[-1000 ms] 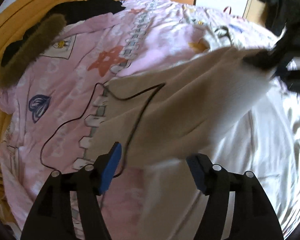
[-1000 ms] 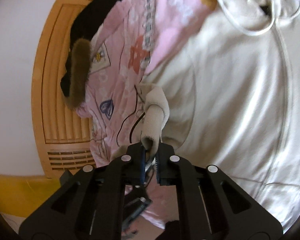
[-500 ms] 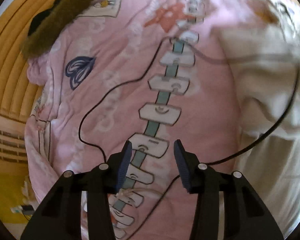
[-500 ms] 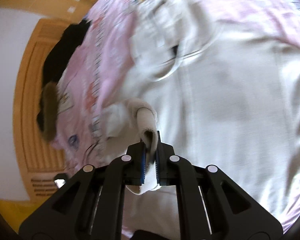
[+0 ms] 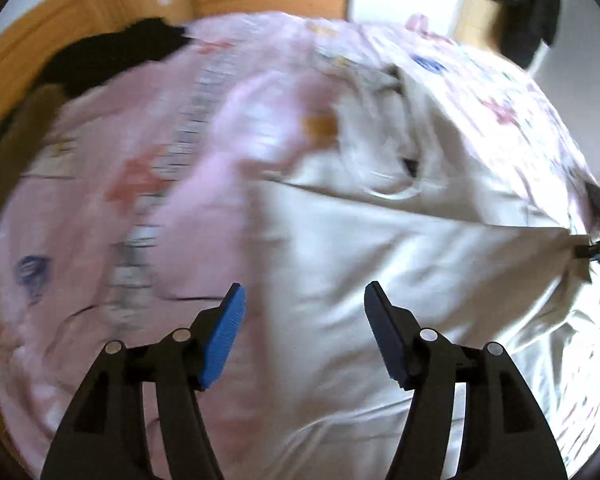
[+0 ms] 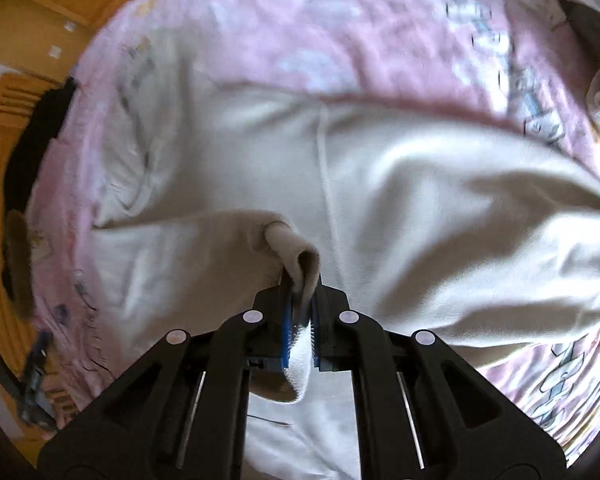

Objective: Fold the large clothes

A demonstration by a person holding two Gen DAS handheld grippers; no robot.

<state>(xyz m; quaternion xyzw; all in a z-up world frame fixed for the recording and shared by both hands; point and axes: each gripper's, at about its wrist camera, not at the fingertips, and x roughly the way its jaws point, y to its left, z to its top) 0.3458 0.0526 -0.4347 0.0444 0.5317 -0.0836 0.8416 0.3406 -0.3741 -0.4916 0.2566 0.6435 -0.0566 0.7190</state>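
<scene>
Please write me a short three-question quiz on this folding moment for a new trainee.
1. True or false: the right gripper is clamped on a sleeve cuff of the cream garment.
2. The left gripper is: A) shut on the pink quilt; B) open and empty; C) shut on a black cable.
3. Fill in: the cream garment lies on a ____ quilt.

Key: 1 true; 2 B; 3 pink.
</scene>
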